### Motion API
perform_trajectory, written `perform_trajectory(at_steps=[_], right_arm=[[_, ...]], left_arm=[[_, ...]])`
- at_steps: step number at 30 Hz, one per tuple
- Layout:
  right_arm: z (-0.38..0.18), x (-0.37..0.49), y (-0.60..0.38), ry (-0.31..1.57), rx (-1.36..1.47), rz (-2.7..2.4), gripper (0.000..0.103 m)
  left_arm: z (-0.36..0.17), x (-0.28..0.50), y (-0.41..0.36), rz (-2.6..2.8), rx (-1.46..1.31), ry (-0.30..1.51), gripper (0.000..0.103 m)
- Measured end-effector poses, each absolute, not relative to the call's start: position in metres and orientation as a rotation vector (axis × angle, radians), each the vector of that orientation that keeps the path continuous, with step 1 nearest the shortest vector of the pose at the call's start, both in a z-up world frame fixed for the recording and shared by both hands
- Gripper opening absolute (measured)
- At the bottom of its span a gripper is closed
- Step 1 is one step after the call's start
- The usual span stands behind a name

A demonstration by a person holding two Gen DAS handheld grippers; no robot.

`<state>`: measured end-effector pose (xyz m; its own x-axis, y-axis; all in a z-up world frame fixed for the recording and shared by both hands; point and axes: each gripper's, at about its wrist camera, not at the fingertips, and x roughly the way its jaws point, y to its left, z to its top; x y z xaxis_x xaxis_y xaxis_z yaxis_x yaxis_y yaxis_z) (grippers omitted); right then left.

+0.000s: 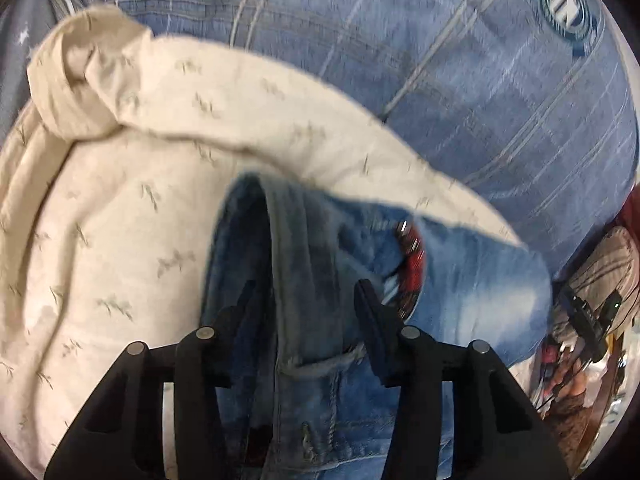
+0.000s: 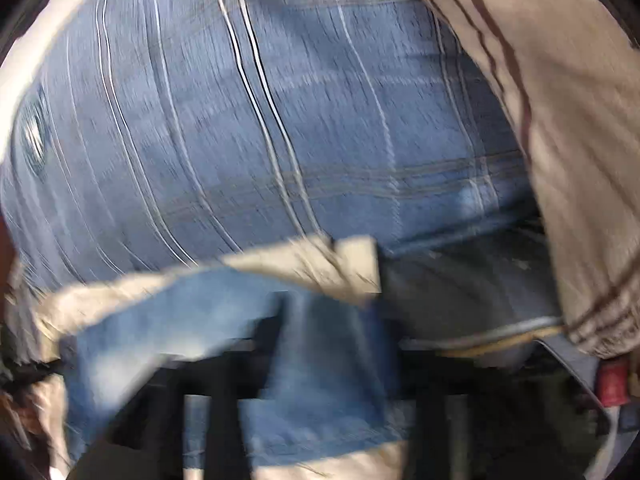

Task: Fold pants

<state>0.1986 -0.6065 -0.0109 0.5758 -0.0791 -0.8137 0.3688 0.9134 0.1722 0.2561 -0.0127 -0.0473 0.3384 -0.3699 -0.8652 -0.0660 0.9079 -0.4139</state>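
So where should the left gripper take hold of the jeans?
On the thick folded edge of the jeans running between the left gripper fingers, coming straight along it from the near end. That ridge stands proud of the cream sheet, so the fingers can straddle it and pinch all layers.

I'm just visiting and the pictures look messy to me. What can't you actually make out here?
- Right gripper: right view, motion blur and the jeans draped over it hide whether it grips.
- Jeans' full shape: left view, cut off by the bottom edge and the left gripper.
- Red patch on the jeans: left view, blurred and half tucked under denim.
- Cream cloth: extent cut off by the left edge.
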Motion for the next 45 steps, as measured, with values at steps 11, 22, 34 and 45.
perform_trajectory(at_steps=[11, 22, 34, 45], right_arm=[[-0.043, 0.265, -0.54, 1.11, 0.098, -0.177, 0.011], [0.076, 0.144, -0.522, 0.811, 0.092, -0.29, 0.0], [0.031, 0.075, -0.566, 0.817, 0.453, -0.339, 0.061], [-0.057, 0.209, -0.635, 0.915, 0.649, -0.328, 0.063]], left_arm=[[-0.073, 0.282, -0.041, -0.226, -0.412, 1.268, 0.009], [0.012, 0.199, -0.032, -0.21, -0.309, 1.018, 0.006], [-0.017, 0.214, -0.01, -0.057, -0.365, 1.153, 0.039], [-0.077, 0.24, 0.032, -0.091, -0.547, 1.274, 0.063]])
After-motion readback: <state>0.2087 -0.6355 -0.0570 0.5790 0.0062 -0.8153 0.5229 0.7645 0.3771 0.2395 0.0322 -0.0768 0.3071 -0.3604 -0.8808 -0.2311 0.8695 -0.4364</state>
